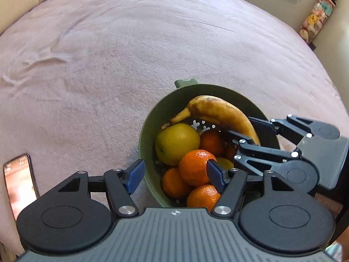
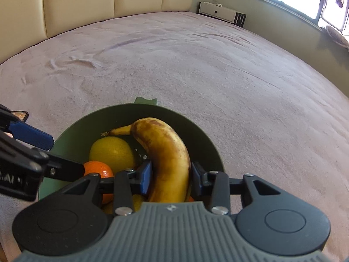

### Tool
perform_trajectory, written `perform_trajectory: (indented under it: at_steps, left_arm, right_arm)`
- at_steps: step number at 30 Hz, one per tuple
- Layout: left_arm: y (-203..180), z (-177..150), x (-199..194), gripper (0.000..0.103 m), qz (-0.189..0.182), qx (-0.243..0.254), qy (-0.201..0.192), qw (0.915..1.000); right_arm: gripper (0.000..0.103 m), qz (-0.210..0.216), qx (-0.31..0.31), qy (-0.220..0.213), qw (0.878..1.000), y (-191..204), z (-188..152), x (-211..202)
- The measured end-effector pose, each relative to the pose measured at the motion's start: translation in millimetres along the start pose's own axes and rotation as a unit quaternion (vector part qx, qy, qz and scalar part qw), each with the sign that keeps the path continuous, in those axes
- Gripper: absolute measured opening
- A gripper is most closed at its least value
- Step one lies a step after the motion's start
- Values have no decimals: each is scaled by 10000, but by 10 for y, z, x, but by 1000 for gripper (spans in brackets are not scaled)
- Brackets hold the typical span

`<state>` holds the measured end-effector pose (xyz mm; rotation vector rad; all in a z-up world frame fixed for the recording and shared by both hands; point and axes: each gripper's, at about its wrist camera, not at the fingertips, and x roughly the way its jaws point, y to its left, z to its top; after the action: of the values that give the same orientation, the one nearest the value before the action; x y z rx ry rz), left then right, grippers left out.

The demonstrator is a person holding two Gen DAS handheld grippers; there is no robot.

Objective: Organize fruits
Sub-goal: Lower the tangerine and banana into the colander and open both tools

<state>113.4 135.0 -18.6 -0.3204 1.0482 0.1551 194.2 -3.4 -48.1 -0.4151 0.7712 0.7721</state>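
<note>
The left gripper [image 1: 175, 175] stands wide, empty, straddling the green bowl's [image 1: 146, 131] near rim above the tangerines [image 1: 194, 167]. The right gripper [image 2: 171, 175] clamps the banana [image 2: 168, 152] lying in the bowl beside a yellow apple [image 1: 176, 144]. A phone [image 1: 19, 183] lies on the bedspread [image 1: 109, 54] at the left.

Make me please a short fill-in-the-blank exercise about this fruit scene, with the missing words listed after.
1. The right claw is shut on the ____.
2. All the fruit lies in a bowl whose colour is ____.
3. The left claw is open; its blue pads stand on either side of the bowl's near ____.
4. On the bedspread beside the left claw lies a ____.

Missing words: banana; green; rim; phone
</note>
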Motion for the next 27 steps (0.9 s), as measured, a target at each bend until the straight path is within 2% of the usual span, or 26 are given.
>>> perform_trajectory:
  at_steps: [5, 10, 13, 15, 17, 20, 21, 23, 27]
  left_arm:
    - [-2, -3, -11, 76, 14, 15, -48, 10000]
    - [-4, -7, 5, 76, 29, 25, -68, 10000]
    - [-36, -8, 9, 76, 79, 83, -74, 9999]
    - [-42, -14, -10, 76, 70, 83, -99, 9999]
    - [-50, -19, -50, 76, 39, 80, -165, 9998]
    - [-84, -34, -149, 76, 43, 163, -374, 9992]
    - [-98, -40, -188, 76, 50, 194, -464, 9987]
    - [-133, -55, -285, 76, 60, 251, -686, 9973]
    - [-199, -88, -466, 76, 63, 321, -1114, 9932]
  right_arm:
    - [37, 14, 109, 107, 9999, -33, -12, 46]
    - [37, -232, -186, 100, 9995, 55, -22, 52]
    - [42, -398, -373, 54, 9985, 97, -26, 15]
    - [52, -487, -417, -18, 9979, 103, -23, -30]
    - [52, -528, -431, -84, 9976, 105, -15, -96]
    - [54, -538, -379, -197, 9976, 95, 1, -228]
    - [61, -545, -349, -242, 9976, 87, 5, -279]
    - [66, -586, -272, -370, 9972, 68, 18, -401]
    - [68, -738, -171, -555, 9956, 45, 16, -708]
